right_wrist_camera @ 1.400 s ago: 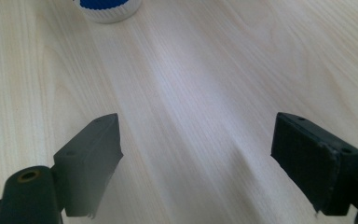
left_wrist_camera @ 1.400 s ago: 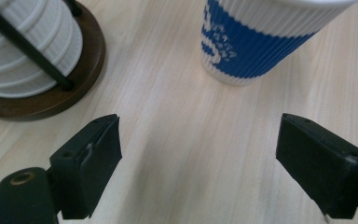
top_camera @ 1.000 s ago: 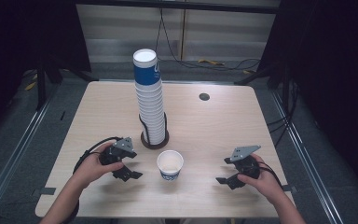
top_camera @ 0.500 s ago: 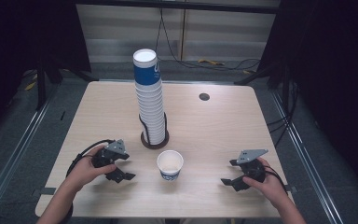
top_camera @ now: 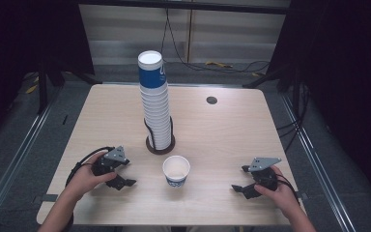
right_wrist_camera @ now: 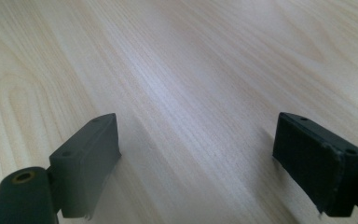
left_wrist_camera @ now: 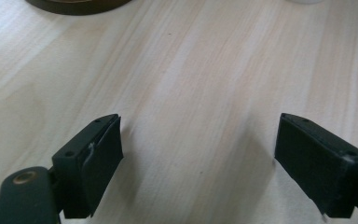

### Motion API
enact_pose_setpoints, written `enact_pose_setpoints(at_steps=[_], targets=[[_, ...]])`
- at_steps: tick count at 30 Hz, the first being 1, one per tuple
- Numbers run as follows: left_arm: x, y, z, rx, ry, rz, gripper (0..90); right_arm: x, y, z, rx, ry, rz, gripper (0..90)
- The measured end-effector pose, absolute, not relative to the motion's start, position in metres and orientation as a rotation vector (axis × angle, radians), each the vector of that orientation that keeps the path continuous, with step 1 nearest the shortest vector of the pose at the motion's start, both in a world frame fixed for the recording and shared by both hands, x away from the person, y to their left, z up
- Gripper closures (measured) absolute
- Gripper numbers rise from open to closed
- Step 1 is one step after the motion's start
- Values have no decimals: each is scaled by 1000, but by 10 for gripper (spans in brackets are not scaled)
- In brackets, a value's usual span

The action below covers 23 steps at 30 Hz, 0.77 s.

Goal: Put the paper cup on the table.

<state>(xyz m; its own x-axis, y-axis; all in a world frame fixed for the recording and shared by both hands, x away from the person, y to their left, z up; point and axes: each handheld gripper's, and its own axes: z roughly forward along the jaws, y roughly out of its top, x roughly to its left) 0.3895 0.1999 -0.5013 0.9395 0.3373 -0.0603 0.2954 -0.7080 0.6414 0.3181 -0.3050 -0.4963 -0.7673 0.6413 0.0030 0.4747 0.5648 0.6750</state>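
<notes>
A tall stack of blue-and-white paper cups [top_camera: 155, 106] stands in a dark ring base [top_camera: 160, 146] at the table's middle. A single paper cup [top_camera: 176, 171] sits upright just in front of it, its mouth empty. My left gripper [top_camera: 128, 172] rests low over the table to the left of that cup, open, with bare wood between its jaws [left_wrist_camera: 200, 123]. The ring base [left_wrist_camera: 74, 4] edges into the top of the left gripper view. To the right of the cup is my right gripper [top_camera: 239, 178], open; its jaws have just been opening over bare wood [right_wrist_camera: 196, 120].
The light wooden table [top_camera: 232, 130] has a small dark grommet hole [top_camera: 211, 100] at the back right. Cables run along the floor behind the table. Dark stands and rails flank both sides.
Both hands have drawn back a little toward the near edge and sunk closer to the tabletop. The cups have not moved.
</notes>
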Motion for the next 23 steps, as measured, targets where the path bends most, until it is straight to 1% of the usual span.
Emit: enact_pose_setpoints(at_steps=[2, 7, 11, 16, 23], targets=[[390, 202, -503, 2406, 424, 102, 145, 317, -305, -497, 936, 2549, 1005, 132], [389, 205, -507, 2367, 434, 110, 100, 315, -308, -500, 933, 2510, 1044, 130], [387, 206, -511, 2337, 440, 121, 39, 315, -308, -501, 942, 2505, 1041, 126], [387, 206, -514, 2318, 441, 122, 5, 314, -307, -501, 962, 2497, 1039, 116], [386, 207, -515, 2311, 444, 126, 0, 312, -306, -501, 1012, 2464, 1024, 114]])
